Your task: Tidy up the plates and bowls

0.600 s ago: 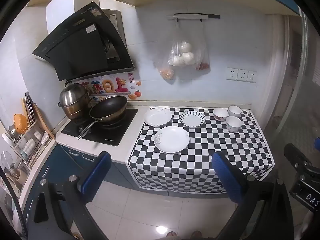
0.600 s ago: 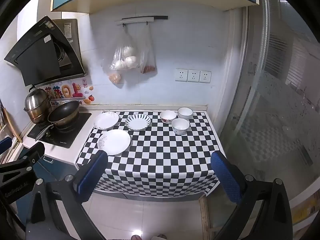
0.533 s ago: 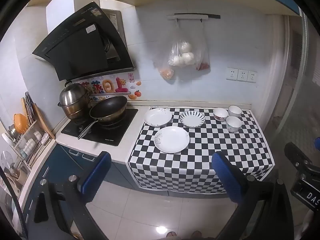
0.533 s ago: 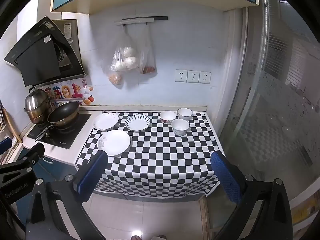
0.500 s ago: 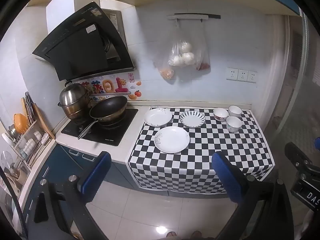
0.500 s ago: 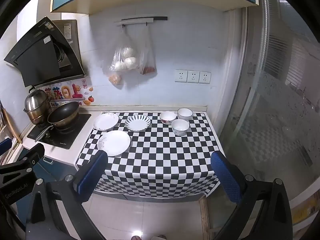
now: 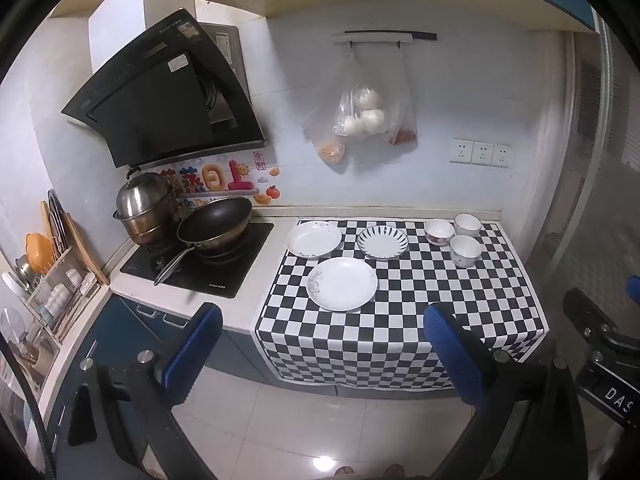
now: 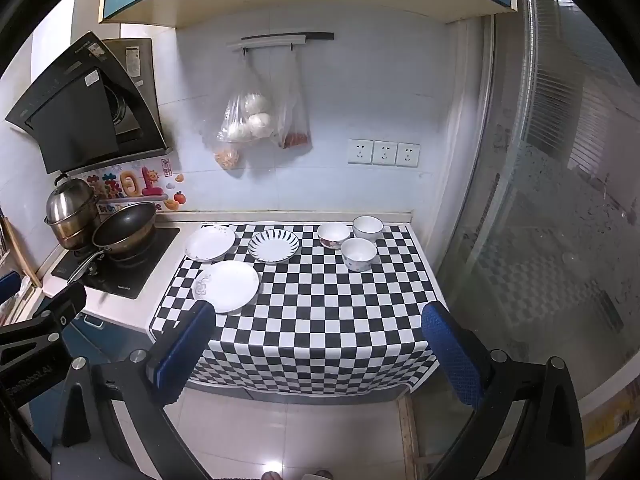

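Observation:
On the checkered cloth [image 7: 400, 320] lie three plates: a white plate [image 7: 342, 283] nearest me, a second white plate [image 7: 314, 238] behind it to the left, and a blue-striped plate [image 7: 382, 241]. Three small bowls [image 7: 465, 249] cluster at the back right. The right wrist view shows the same plates, with the near white plate [image 8: 226, 285] closest, and the bowls [image 8: 359, 253]. My left gripper [image 7: 320, 320] and right gripper [image 8: 316, 320] both hover well in front of the counter, open, with nothing between their blue pads.
A wok [image 7: 216, 224] and a steel pot [image 7: 146, 208] sit on the black cooktop left of the cloth. A dish rack [image 7: 48, 280] stands at far left. Plastic bags [image 7: 360, 116] hang on the wall. A glass partition [image 8: 540, 220] bounds the right side.

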`<state>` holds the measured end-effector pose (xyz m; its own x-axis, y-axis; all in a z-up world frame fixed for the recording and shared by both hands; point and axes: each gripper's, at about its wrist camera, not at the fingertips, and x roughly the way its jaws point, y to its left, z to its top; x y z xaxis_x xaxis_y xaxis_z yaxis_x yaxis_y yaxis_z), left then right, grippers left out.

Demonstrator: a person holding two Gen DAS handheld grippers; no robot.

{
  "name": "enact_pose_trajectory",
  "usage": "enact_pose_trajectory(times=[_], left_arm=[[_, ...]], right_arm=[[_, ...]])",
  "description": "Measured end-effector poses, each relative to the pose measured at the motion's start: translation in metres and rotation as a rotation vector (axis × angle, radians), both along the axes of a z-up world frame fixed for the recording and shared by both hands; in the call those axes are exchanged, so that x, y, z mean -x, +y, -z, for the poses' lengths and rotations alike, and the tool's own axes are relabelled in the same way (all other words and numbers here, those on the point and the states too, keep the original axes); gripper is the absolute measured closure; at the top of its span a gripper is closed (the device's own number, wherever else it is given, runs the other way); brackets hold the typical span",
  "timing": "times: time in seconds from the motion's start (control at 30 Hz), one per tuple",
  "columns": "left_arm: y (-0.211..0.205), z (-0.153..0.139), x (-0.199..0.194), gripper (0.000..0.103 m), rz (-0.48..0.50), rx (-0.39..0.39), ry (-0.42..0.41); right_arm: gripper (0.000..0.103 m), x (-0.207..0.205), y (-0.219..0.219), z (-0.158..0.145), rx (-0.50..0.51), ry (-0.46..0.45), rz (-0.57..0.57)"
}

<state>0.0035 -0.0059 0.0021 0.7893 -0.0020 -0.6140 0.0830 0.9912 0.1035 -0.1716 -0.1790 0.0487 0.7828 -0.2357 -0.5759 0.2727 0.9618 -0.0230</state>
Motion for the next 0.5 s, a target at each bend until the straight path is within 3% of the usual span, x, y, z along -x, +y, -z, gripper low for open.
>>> enact_pose_trajectory(times=[0.5], left_arm=[[0.0044, 0.0001, 0.0059, 0.000, 0.008, 0.011, -0.005]], right_arm=[[0.000, 0.0010, -0.0009, 0.0068, 0.011, -0.005, 0.009]])
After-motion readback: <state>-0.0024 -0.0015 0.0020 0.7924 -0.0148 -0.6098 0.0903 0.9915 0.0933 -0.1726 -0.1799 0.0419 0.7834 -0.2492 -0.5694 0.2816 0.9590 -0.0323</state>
